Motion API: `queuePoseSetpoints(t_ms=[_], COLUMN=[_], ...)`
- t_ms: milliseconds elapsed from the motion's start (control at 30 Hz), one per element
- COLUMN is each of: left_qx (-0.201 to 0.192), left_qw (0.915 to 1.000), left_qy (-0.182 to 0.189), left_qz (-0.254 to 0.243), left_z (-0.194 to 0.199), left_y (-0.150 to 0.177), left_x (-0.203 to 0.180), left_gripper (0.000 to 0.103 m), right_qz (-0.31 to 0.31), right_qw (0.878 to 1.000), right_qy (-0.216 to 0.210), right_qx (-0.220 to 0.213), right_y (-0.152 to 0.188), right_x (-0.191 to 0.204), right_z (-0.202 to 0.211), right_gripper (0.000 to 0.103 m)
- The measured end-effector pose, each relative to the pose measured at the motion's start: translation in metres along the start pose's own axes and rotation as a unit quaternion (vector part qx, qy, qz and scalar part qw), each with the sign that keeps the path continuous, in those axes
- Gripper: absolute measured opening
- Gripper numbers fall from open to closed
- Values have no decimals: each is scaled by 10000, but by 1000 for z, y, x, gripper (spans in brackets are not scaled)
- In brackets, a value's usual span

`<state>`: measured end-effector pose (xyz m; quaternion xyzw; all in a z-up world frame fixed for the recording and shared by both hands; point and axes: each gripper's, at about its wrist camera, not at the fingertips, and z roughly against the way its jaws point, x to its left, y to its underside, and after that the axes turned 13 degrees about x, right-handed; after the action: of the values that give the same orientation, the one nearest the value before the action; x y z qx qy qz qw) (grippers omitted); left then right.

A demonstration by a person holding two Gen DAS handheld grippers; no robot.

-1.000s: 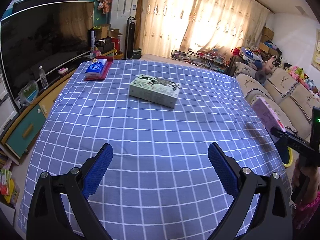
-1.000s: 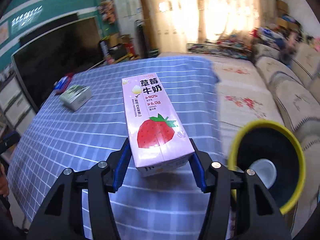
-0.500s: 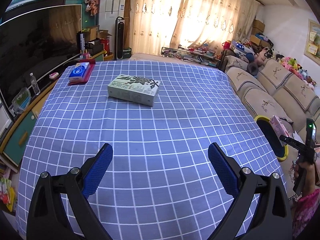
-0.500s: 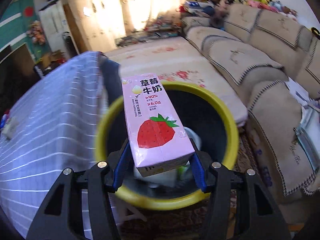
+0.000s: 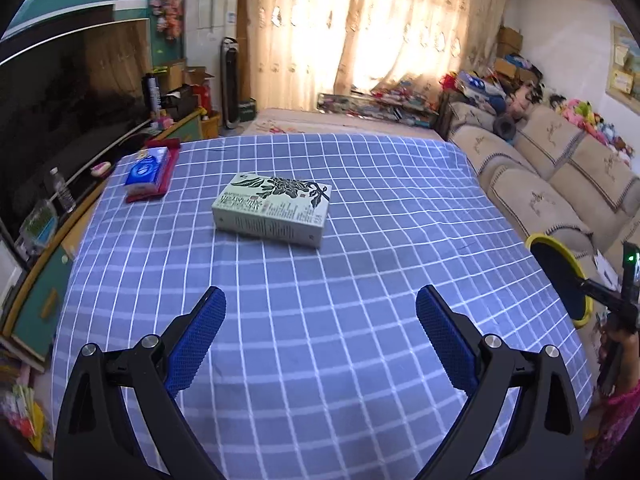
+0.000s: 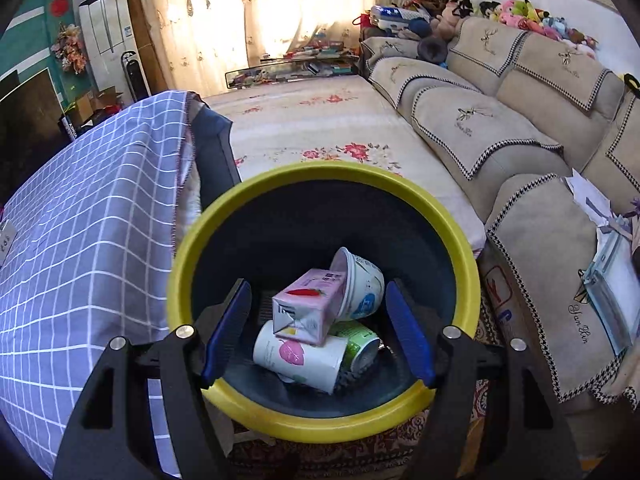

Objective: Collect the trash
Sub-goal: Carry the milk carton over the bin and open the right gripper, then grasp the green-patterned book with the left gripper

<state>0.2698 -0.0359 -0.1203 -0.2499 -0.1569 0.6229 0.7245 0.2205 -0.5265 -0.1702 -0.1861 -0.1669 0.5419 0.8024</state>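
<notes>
My right gripper (image 6: 318, 320) is open and empty, held just above the yellow-rimmed dark trash bin (image 6: 460, 236). The pink strawberry milk carton (image 6: 308, 308) lies inside the bin on a white paper cup (image 6: 298, 356), beside a white yogurt cup (image 6: 360, 286) and a green can (image 6: 358, 344). My left gripper (image 5: 320, 336) is open and empty above the blue checked tablecloth (image 5: 360, 360). A pale green box with a dark flower print (image 5: 274, 209) lies on the table ahead of it. The bin (image 5: 560, 276) shows at the table's right edge.
A blue tissue pack on a red holder (image 5: 149, 174) lies at the table's far left. A TV and a low cabinet (image 5: 36, 152) stand left of the table. A beige sofa (image 6: 500, 132) stands right of the bin. A floral mat (image 6: 320, 120) lies beyond the bin.
My right gripper swung from the table to over the bin, opened and let go of the milk carton, which now lies inside the bin. My left gripper stayed open over the table.
</notes>
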Motion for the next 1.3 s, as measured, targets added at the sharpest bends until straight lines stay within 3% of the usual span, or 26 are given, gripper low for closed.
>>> queuePoseSetpoints(t_ms=[167, 400, 500, 833, 1133, 1300], left_qx=[153, 298, 436, 617, 749, 896], left_qw=[9995, 9974, 9969, 9937, 9830, 9620], left_qy=[233, 10, 254, 575, 1091, 1567], left_qz=[-180, -654, -609, -745, -1273, -2047], left_z=[-26, -69, -83, -111, -99, -83], left_y=[-28, -64, -74, -89, -68, -43], left_x=[30, 61, 72, 82, 32, -32], left_gripper=[95, 95, 95, 95, 95, 95], right_qz=[-1, 96, 137, 105, 48, 46], right_qw=[9999, 9998, 9997, 9997, 9996, 9994], right_qy=[-113, -177, -197, -201, -286, -336], right_qx=[-26, 2, 8, -26, -24, -48], right_y=[0, -1, -2, -7, -3, -3], right_x=[10, 33, 41, 45, 41, 39], right_z=[3, 3, 2, 4, 2, 3], right_gripper=[66, 66, 66, 66, 66, 66])
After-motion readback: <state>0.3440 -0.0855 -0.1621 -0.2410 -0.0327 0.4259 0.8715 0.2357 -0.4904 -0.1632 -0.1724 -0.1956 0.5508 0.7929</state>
